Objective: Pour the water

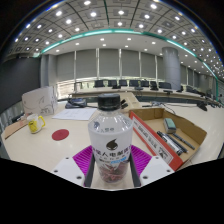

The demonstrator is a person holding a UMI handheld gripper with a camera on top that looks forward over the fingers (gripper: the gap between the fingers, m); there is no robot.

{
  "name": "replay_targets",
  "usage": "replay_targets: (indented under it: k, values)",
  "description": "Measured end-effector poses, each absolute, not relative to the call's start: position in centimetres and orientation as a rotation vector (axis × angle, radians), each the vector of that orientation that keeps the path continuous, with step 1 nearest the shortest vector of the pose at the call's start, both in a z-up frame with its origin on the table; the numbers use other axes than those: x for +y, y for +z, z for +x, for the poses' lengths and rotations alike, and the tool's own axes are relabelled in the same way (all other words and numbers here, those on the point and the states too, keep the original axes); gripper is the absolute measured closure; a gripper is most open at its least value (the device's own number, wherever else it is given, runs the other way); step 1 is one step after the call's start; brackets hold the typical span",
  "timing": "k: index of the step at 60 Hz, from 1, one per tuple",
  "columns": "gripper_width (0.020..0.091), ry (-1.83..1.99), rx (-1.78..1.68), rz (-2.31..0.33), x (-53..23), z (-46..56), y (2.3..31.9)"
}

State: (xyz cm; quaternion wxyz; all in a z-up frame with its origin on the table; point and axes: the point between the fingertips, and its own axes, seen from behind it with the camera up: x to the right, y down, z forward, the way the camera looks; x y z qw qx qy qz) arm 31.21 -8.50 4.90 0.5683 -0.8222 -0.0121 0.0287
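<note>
**Bottle upright in the jaws, cap on, no cup clearly in reach**

The water bottle point(110, 145) stands upright between the two fingers, its long axis vertical and its black cap point(109, 102) on top. The pink pads point(84, 160) sit close against the label on either side, and the bottle's base is hidden behind the gripper point(111, 168), so the jaws look clamped on the bottle and carrying it rather than merely standing about it. Clear water fills most of the body; the white label bears a dark mark.

Taking the bottle as the landmark: behind it and to the left on the pale table point(70, 120) lies a flat red disc point(60, 134), and further left a small yellow object point(37, 124). A white box point(39, 99) stands beyond those. To the bottle's right lies an open cardboard box point(172, 133) holding tools, one with a red handle. Far behind the bottle runs a row of dark chairs point(130, 84) under a lit ceiling.

I judge the pour has not begun: the cap appears closed and the bottle is not tilted. No receiving vessel can be told for certain; the yellow object may be one, but that is unclear. The cardboard box close at the right would crowd a tilt that way, so the left side is freer.
</note>
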Motion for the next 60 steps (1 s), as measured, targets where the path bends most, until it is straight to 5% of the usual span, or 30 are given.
replay_targets:
  k: [13, 26, 47, 60]
  values:
    - [0.0685, -0.026, -0.031, -1.96, -7.9, 31.1, 4.9]
    - [0.0687, -0.244, -0.101, -1.959, -6.3, 30.1, 9.2]
    - [0.0688, -0.784, -0.513, -1.716, 0.3, 17.3, 22.0]
    - [0.0691, -1.07, -0.981, -1.447, 4.7, 5.2, 23.0]
